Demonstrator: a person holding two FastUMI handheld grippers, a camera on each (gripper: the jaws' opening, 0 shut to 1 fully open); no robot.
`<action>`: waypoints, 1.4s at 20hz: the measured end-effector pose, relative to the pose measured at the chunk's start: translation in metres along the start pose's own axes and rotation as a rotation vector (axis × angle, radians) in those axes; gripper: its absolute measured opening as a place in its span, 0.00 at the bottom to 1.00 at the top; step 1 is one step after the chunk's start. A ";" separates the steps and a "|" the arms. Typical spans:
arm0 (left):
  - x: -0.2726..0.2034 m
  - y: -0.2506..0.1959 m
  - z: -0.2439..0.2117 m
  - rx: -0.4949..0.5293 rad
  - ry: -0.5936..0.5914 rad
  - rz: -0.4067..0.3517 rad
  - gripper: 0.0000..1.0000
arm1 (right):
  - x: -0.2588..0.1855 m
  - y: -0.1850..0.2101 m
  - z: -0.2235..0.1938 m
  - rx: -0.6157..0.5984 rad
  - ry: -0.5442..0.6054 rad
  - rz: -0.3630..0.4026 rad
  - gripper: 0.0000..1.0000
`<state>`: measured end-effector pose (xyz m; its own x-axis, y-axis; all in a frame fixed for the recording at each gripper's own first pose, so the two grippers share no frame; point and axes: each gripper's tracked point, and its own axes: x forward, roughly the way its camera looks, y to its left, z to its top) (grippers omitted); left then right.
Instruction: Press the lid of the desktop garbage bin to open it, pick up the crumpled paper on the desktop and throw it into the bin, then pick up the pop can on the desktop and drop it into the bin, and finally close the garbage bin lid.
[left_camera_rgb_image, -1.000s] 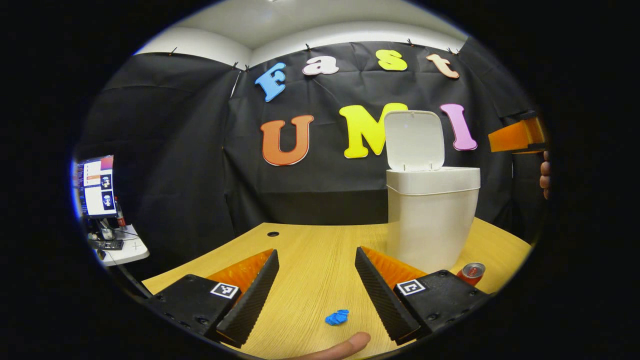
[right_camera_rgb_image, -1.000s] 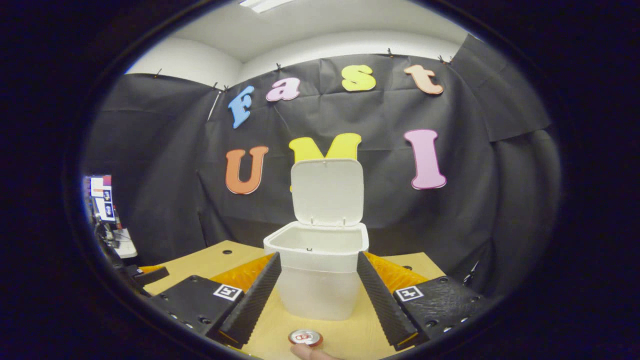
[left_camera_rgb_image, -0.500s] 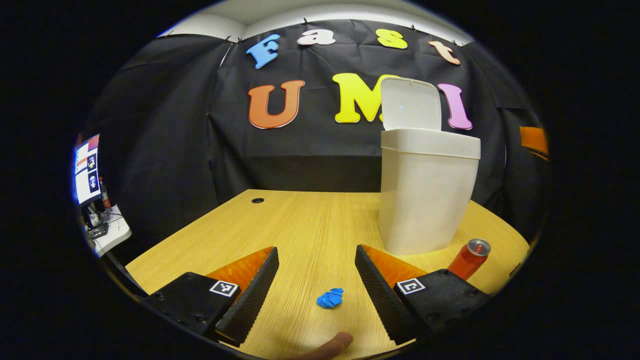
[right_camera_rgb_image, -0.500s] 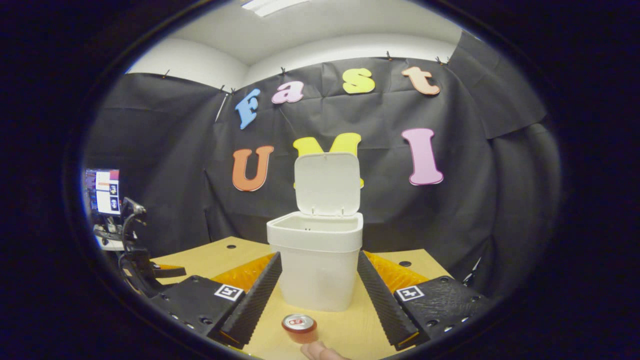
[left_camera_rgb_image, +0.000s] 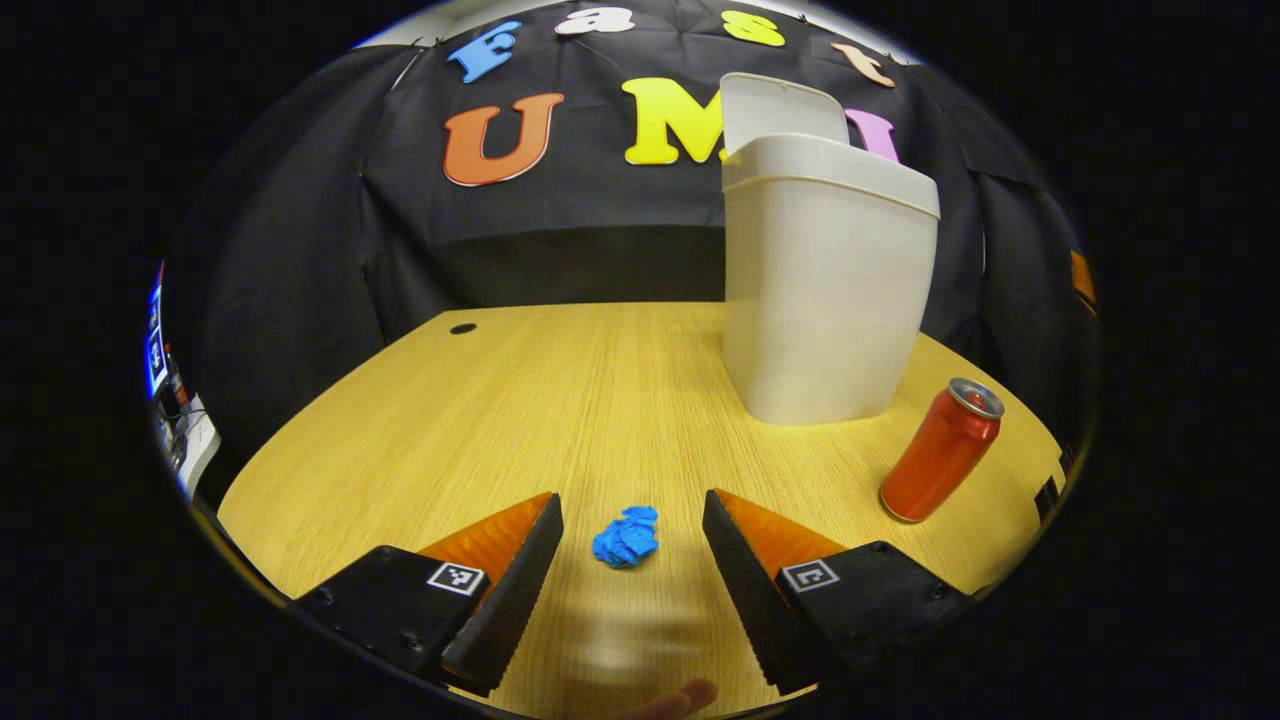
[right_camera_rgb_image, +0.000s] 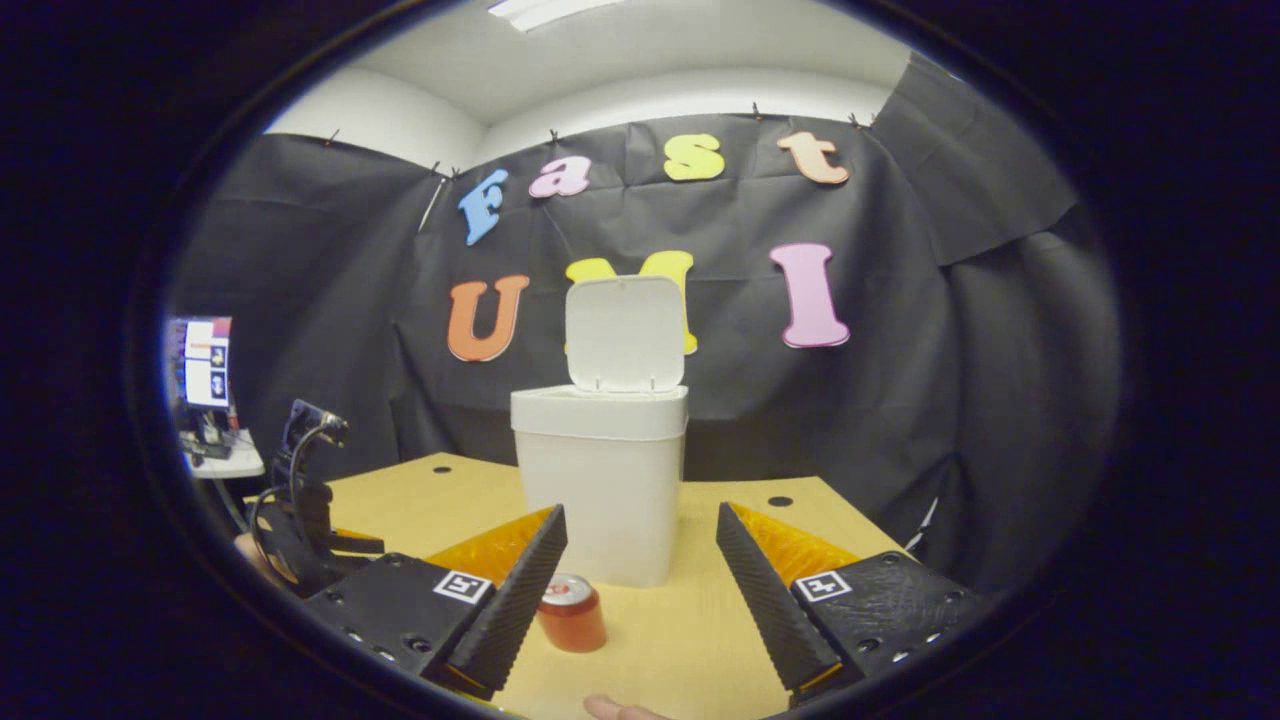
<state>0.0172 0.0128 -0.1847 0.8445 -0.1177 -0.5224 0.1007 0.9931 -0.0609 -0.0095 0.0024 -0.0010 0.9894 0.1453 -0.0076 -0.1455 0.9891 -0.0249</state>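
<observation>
Lid (right_camera_rgb_image: 626, 333) of the garbage bin (left_camera_rgb_image: 822, 285) is seen standing upright, so the opening step is judged done — the step in hand is the paper pickup.

In the left gripper view, the left gripper (left_camera_rgb_image: 630, 570) is held wide open, nothing gripped. The crumpled paper (left_camera_rgb_image: 626, 538), blue, is lying on the desktop (left_camera_rgb_image: 560, 400) between the two fingers, nearer their tips than their roots, not touched by either. The bin is placed at about 1 o'clock from the paper, well apart; the pop can (left_camera_rgb_image: 940, 450), upright, at about 2 o'clock, just beside the bin's base.

In the right gripper view, the right gripper (right_camera_rgb_image: 640, 590) is also spread open and empty. The can (right_camera_rgb_image: 570, 612) is seen near its left finger, at about 7 o'clock from the bin (right_camera_rgb_image: 600, 480), apart from the bin wall. The other gripper is caught at the far left edge, at 9 o'clock, blurred.

Next move, as judged: the left gripper is to be lowered and eased forward a touch so the paper sits deeper between the pads, then closed on it. The wad is small and light — it could be pushed away by one finger if the closing is off-centre. Then a lift over the bin rim toward 1 o'clock is called for. Can and lid-closing are not yet done.
</observation>
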 end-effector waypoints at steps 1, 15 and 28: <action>0.005 -0.003 -0.008 -0.004 0.032 -0.011 0.90 | -0.001 -0.002 -0.009 -0.029 0.001 -0.009 0.93; 0.009 0.015 -0.025 -0.002 0.120 0.048 0.65 | 0.000 0.029 -0.140 0.031 0.259 0.084 0.99; -0.003 0.010 -0.001 -0.045 0.009 -0.012 0.38 | 0.029 0.062 -0.167 0.077 0.384 0.084 0.96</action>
<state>0.0154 0.0229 -0.1849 0.8386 -0.1295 -0.5291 0.0865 0.9907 -0.1054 0.0099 0.0636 -0.1699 0.8986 0.2199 -0.3798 -0.2106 0.9753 0.0663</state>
